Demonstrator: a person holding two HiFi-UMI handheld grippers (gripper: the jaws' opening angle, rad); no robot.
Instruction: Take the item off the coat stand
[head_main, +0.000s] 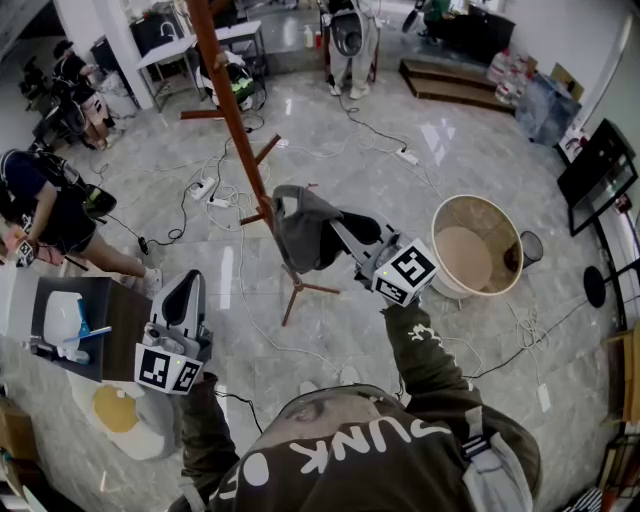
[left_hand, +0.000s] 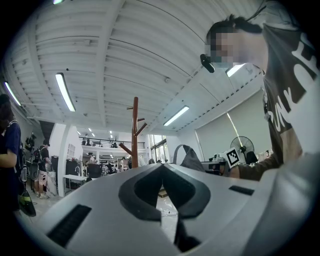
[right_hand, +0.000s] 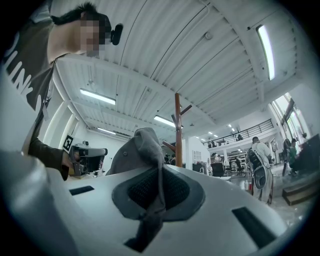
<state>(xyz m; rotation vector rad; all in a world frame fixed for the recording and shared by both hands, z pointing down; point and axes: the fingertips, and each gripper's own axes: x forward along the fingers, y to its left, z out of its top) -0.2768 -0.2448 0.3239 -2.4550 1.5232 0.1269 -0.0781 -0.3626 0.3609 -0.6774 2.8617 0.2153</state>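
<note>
Brown sweatshirt (head_main: 380, 450) fills the bottom of the head view, with a gripper reaching out from each sleeve. Ahead of it, the right gripper (head_main: 343, 233) is clamped on a gray cap (head_main: 300, 228), which bunches just beyond its tips. Well off to that gripper's left, the left gripper (head_main: 189, 283) has its jaws pressed together with nothing between them.

From above, the cap overlaps the wooden stand (head_main: 232, 110), so contact cannot be judged there. The right gripper view shows the stand (right_hand: 178, 130) behind and right of the cap (right_hand: 137, 150), apart from it. Only this view shows fabric pinched between the mesh pads (right_hand: 177, 189). The left gripper view shows the cap (left_hand: 190, 157) right of its own tips (left_hand: 162, 167), with the stand (left_hand: 134, 125) farther left.

The cap rises from the right gripper's tips, its long axis roughly upright and leaning left. A strip trails back between the jaws toward the camera. Which way the brim faces cannot be told.
</note>
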